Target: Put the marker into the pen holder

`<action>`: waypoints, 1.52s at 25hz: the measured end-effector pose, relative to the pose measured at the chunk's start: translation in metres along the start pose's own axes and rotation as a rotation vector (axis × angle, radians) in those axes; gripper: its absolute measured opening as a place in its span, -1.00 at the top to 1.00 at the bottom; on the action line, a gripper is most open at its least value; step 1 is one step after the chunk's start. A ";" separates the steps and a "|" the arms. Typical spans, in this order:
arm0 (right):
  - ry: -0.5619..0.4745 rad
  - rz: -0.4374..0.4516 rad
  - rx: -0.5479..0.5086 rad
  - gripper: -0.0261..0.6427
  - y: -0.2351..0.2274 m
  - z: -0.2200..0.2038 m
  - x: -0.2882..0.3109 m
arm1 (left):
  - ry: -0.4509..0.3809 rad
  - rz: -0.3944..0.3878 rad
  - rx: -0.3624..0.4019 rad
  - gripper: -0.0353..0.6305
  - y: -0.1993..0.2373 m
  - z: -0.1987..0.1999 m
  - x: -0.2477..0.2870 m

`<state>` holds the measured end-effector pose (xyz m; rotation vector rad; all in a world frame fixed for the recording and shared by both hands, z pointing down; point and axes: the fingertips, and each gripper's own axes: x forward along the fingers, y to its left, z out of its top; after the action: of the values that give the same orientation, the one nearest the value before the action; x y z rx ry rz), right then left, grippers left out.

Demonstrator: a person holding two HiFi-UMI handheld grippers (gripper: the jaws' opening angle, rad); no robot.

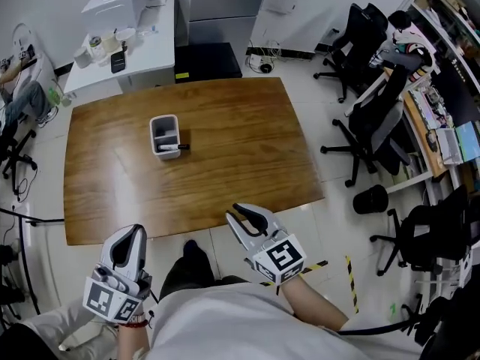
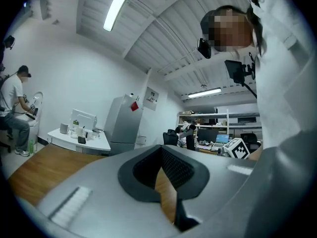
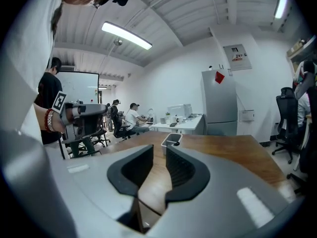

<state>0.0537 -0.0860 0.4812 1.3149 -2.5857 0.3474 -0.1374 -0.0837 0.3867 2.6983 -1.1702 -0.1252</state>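
The marker (image 1: 177,148) lies at the near end of the white pen holder (image 1: 152,135), its dark end over the rim. The task therefore seems done, which would explain why both tools are held back at the person's body, off the wooden table (image 1: 240,148). The left gripper (image 1: 133,232) has its jaws together on nothing. The right gripper (image 1: 244,214) has its jaws partly apart, with nothing between them.

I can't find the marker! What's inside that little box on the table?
A marker lies in the pen holder, dark cap over its rim. The near wall hides part of the bottom.
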 end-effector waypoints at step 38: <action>-0.050 -0.063 0.122 0.76 0.088 -0.050 -0.214 | -0.111 0.077 -0.012 0.92 -0.136 0.019 -0.162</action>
<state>0.1095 0.1423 0.4553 1.4597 -2.5941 0.4739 -0.1539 0.1228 0.3394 2.6616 -1.2987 -0.2730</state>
